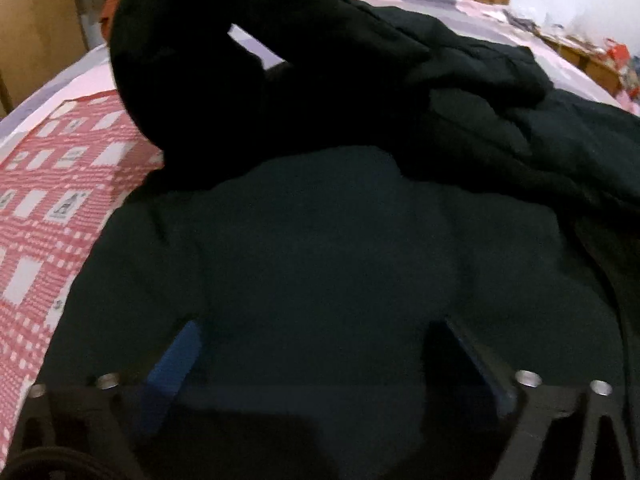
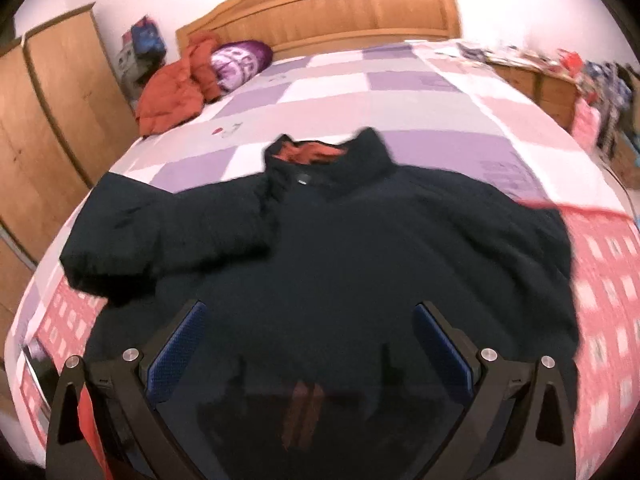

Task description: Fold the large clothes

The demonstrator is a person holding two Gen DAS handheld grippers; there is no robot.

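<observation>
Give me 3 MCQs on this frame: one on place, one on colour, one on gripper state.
1. Where does the orange jacket lie?
A. By the headboard, next to the purple pillow
B. Under the dark jacket
C. On the floor

2. What colour is the lining inside the dark jacket's collar?
A. White
B. Orange-red
C. Green

3. How do the right gripper's fingers stand?
A. Shut on a sleeve
B. Shut on nothing
C. Open over the jacket

Key:
1 A: the orange jacket is bunched at the far end of the bed, touching the purple pillow below the headboard.
2 B: orange-red shows inside the collar of the dark jacket.
3 C: the right gripper has its blue fingers wide apart, with nothing pinched between them. The left gripper is open too.
</observation>
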